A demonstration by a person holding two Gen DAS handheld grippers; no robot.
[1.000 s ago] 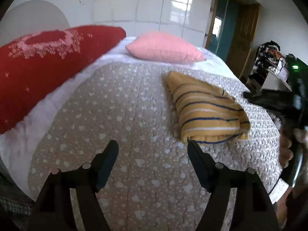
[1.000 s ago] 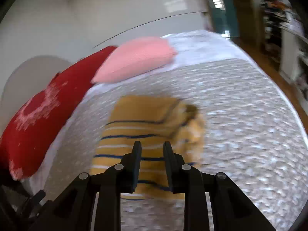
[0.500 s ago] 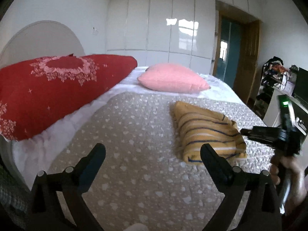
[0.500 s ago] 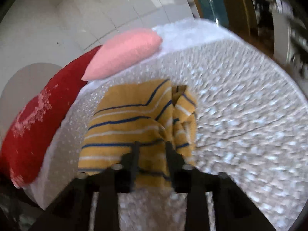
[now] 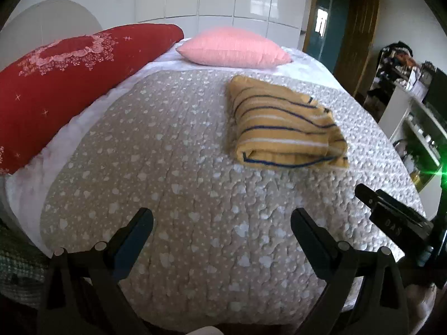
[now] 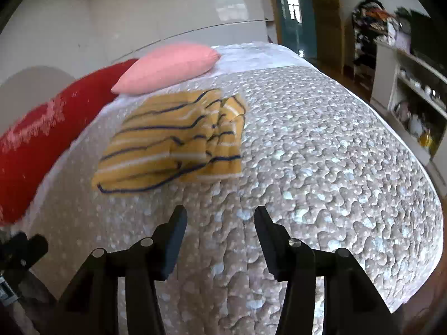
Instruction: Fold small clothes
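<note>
The striped yellow garment lies folded — soft, light, likely floppy; best pinched at its thick folded edge; left gripper and right gripper both gape, empty.

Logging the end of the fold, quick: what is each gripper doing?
Left gripper: open, holding nothing.
Right gripper: open, holding nothing; the folded striped garment lies apart from it.

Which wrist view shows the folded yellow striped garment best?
The left wrist view: the yellow striped garment is sharp, its layered front edge plain. The right wrist view shows it slightly blurred, though its bunched right side shows more.
</note>
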